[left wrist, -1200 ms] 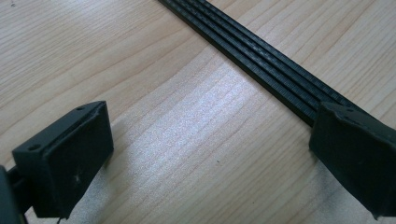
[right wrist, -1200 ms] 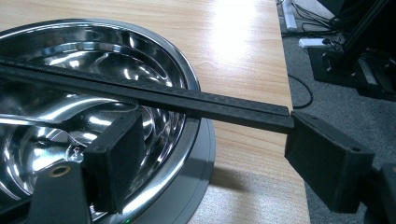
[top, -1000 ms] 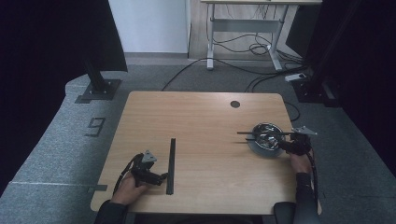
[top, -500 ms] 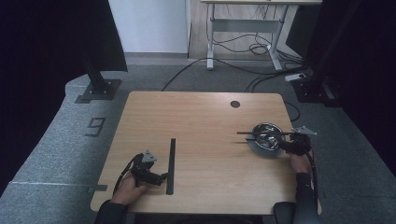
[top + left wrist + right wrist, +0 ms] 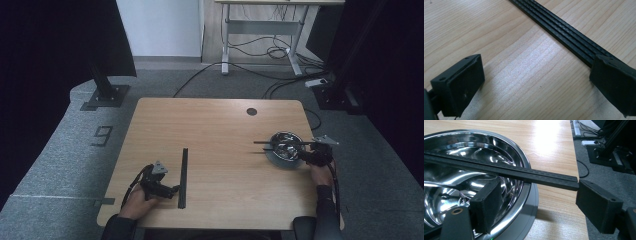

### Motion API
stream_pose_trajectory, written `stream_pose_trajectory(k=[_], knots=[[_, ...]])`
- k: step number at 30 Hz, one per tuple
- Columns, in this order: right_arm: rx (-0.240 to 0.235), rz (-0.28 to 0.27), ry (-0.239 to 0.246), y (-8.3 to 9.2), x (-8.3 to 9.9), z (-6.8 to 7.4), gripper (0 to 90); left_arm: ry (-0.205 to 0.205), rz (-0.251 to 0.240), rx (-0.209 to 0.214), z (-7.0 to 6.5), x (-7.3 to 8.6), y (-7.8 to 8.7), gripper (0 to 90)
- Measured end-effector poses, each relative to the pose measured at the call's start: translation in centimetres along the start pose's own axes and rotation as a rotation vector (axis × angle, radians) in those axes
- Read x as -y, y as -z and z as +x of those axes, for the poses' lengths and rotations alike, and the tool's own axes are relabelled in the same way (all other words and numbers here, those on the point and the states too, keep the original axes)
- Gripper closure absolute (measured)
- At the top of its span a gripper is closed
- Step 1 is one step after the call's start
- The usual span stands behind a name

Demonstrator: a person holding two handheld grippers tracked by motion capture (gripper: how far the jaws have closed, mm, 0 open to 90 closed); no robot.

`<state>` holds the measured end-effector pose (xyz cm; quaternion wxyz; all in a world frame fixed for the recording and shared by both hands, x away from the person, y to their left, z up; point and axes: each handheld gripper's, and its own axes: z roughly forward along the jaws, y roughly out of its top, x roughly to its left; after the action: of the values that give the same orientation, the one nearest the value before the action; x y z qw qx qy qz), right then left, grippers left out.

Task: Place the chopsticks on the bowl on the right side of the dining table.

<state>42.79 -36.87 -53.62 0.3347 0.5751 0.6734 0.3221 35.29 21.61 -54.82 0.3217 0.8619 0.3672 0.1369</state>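
Black strip is lying across the steel bowl; right hand-held gripper is gaping beside it, left hand-held gripper gaping near another black strip on the desk.

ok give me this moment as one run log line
left gripper: open, on table beside black strip | right gripper: open at steel bowl rim | second black strip: across bowl, unheld

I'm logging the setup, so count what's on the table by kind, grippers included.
Black strips: 2, one flat on the table, one across the bowl
Steel bowl: 1
Grippers: 2, left, right
Total: 5
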Motion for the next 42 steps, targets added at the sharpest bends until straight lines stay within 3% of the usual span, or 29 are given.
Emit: stream_pose_trajectory(k=[25,30,34,42], knots=[[0.01,0.005,0.002,0.2,0.0,0.2,20.1,0.0,0.0,0.0,0.0,0.0,0.0,0.0],[-0.002,0.012,-0.033,0.5,-0.1,-0.2,13.0,0.0,0.0,0.0,0.0,0.0,0.0,0.0],[-0.033,-0.017,-0.069,1.5,-0.4,-0.5,10.0,0.001,0.0,0.0,0.0,0.0,0.0,0.0],[-0.036,0.013,0.001,4.0,-0.7,-0.1,5.1,0.0,0.0,0.0,0.0,0.0,0.0,0.0]])
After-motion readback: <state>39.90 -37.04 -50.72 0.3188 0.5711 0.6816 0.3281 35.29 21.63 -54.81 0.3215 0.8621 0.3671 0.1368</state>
